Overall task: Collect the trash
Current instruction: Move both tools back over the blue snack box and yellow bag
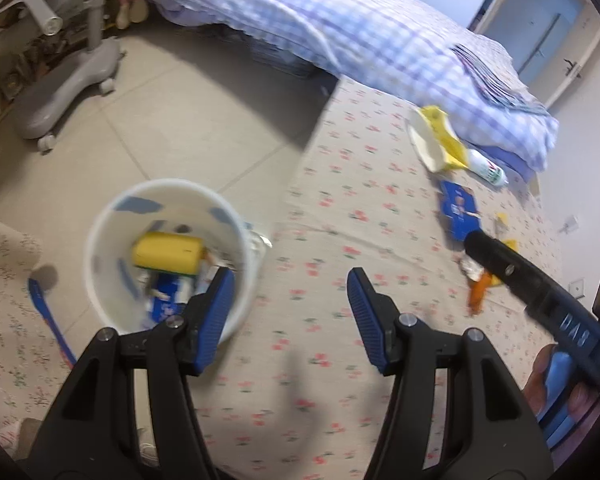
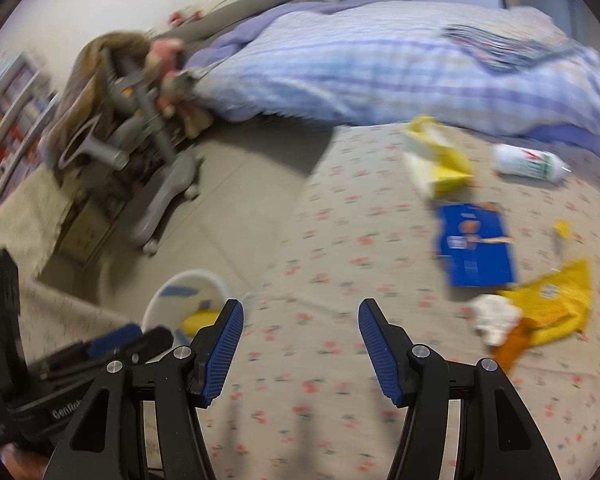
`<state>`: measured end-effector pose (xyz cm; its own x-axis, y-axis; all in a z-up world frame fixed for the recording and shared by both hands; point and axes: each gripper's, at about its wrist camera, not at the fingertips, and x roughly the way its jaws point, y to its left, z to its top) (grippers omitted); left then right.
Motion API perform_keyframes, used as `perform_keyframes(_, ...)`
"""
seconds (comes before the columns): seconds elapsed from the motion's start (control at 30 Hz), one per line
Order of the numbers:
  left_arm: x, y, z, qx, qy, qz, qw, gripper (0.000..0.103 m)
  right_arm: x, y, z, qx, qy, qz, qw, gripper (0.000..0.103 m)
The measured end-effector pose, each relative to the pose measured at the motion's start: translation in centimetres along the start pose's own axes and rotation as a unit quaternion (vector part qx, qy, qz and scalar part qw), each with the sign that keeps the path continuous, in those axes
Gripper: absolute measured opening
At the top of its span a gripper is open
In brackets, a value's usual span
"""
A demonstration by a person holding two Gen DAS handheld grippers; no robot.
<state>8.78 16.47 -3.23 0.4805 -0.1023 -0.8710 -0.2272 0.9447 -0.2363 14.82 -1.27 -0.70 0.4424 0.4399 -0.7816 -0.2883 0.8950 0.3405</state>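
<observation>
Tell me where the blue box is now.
The blue box lies flat on the bed sheet, right of both views, between the yellow carton and yellow wrapper.

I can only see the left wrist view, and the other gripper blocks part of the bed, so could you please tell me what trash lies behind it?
Observer: The right wrist view shows a yellow wrapper lying flat on the bed sheet, just right of the blue carton, with crumpled white paper at its left edge.
Operator: Thank you. Is the right gripper carrying anything already?
Observer: No, the right gripper has its jaws open, with only bare sheet showing between them.
</observation>
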Motion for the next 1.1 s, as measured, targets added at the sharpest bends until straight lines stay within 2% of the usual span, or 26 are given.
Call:
perform_keyframes(0.37,2.7,-9.3,0.0,0.037,0.043,-0.043,0.9975,0.060,-4.7,-10.6,0.2,0.098,-0.008,-0.072,0.993,0.061)
perform_keyframes(0.53,4.2,-12.7,1.3,0.055,0.048,-0.040,0.9965,0.060,-5.4,-14.0,0.0,0.138,-0.004,-0.083,0.987,0.061)
perform_keyframes(0.77,8.2,-18.0,2.8,0.091,0.075,-0.032,0.9925,0.060,-3.9,-16.2,-0.4,0.146,0.020,-0.078,0.986,0.061)
perform_keyframes(0.9,9.3,-19.3,2.7,0.119,0.062,-0.005,0.9910,0.060,-4.0,-17.2,-0.5,0.153,0.014,-0.079,0.985,0.061)
perform_keyframes(1.1,11.3,-19.2,4.2,0.098,0.076,-0.042,0.9914,0.060,-3.0,-17.5,-0.8,0.142,0.023,-0.085,0.986,0.061)
